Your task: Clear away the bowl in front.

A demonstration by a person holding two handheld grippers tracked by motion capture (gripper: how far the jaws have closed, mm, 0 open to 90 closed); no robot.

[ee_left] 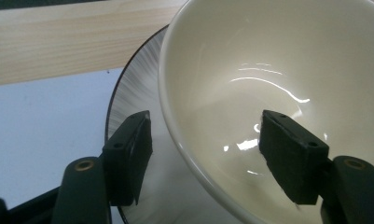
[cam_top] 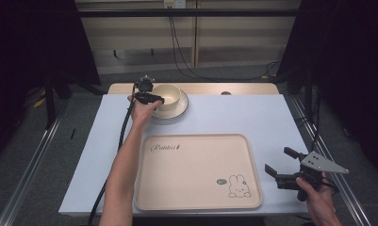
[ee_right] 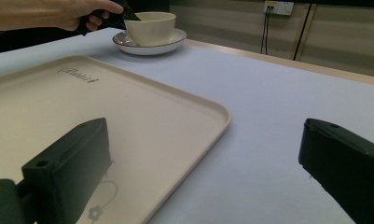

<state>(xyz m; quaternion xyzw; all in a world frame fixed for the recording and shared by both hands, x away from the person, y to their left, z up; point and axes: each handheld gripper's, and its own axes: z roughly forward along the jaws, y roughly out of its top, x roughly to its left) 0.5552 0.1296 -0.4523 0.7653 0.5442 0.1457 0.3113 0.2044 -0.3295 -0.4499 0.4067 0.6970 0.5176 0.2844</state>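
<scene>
We read the left gripper (cam_top: 154, 99) as straddling the near wall of the bowl (cam_top: 168, 95): one jaw inside, one outside over the plate (cam_top: 181, 109). The jaws sit about half open, pads not yet pressing the rim. Bowl stands on the plate at the tabletop's (cam_top: 271, 117) far left. Right gripper (cam_top: 280, 165) wide open, empty, well apart beside the tray (cam_top: 196, 197). Count: one bowl, one plate, one tray.
</scene>
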